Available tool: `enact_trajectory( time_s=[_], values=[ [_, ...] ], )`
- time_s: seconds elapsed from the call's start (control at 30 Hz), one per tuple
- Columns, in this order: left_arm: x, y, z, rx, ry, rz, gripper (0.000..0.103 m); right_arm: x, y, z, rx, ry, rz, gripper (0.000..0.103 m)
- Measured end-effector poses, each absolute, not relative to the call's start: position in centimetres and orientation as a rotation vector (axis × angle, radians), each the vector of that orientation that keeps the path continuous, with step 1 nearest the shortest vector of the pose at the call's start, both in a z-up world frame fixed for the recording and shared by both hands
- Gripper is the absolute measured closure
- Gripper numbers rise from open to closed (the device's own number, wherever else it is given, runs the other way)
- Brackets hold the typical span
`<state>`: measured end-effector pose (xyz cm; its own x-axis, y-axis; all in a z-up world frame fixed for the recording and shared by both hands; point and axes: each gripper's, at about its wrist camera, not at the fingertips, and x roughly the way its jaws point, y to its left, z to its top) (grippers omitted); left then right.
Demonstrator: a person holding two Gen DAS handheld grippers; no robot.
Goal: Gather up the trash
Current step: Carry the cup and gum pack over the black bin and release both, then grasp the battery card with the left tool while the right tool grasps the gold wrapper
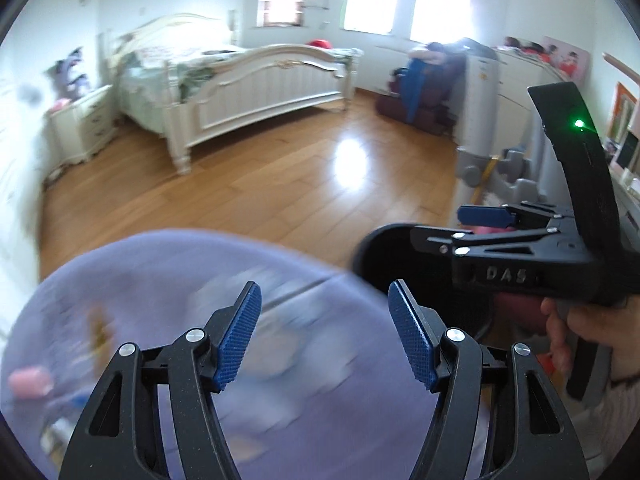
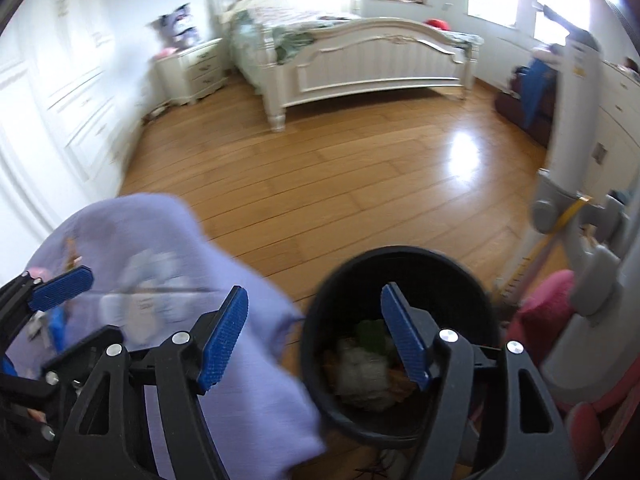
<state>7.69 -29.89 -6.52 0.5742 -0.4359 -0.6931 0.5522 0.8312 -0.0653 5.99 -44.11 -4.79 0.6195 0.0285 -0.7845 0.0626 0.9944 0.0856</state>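
A black trash bin point(image 2: 400, 344) stands on the wooden floor beside a surface with a lilac cloth point(image 2: 248, 368). Crumpled white and green trash point(image 2: 362, 368) lies inside the bin. My right gripper point(image 2: 316, 336) is open and empty, hovering above the bin's left rim. In the left wrist view my left gripper point(image 1: 324, 332) is open and empty above the lilac cloth point(image 1: 160, 292), with the bin point(image 1: 384, 256) to its right under the right gripper point(image 1: 484, 220). Blurred small items, one pink point(image 1: 30, 380), lie on the cloth at the left.
A white bed point(image 2: 360, 56) and nightstand point(image 2: 192, 68) stand at the far side of the wooden floor point(image 2: 340, 184). A grey appliance point(image 2: 576, 128) and pink cushion point(image 2: 544, 312) stand right of the bin. White wardrobes point(image 2: 60, 112) line the left wall.
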Motion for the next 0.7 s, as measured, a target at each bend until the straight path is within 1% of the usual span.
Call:
enact_trajectory(
  time_s=[0.1, 0.13, 0.17, 0.2, 0.27, 0.37, 0.47, 0.63, 0.7],
  values=[
    [6.3, -23.3, -6.2, 0.166, 0.753, -0.472, 0.037, 6.3, -39.5, -4.8, 0.065, 0.918, 0.061, 0.026],
    [5.9, -21.2, -6.2, 0.165, 0.751, -0.438, 0.036, 6.3, -38.0, -4.8, 0.052, 0.922, 0.086, 0.026],
    [5.5, -18.4, -6.3, 0.168, 0.75, -0.386, 0.029, 6.4, -36.4, -4.8, 0.038, 0.927, 0.114, 0.026],
    [5.1, -16.0, -6.4, 0.168, 0.749, -0.335, 0.027, 6.4, -35.2, -4.8, 0.028, 0.929, 0.134, 0.026],
    [4.7, -11.5, -6.9, 0.149, 0.774, -0.266, 0.027, 6.5, -32.6, -4.6, 0.014, 0.932, 0.164, 0.026],
    [5.0, -5.9, -8.2, 0.049, 0.844, -0.21, 0.027, 7.3, -29.0, -4.7, 0.002, 0.945, 0.206, 0.026],
    [5.5, -3.5, -9.6, 0.019, 0.873, -0.201, 0.027, 7.8, -26.3, -4.6, -0.028, 0.955, 0.236, 0.026],
    [7.5, -3.4, -11.9, 0.036, 0.913, -0.262, 0.027, 8.4, -23.9, -4.3, -0.072, 0.953, 0.257, 0.026],
    [8.0, -4.2, -12.7, 0.103, 0.904, -0.258, 0.017, 8.8, -23.8, -4.1, -0.075, 0.954, 0.255, 0.026]
  ],
)
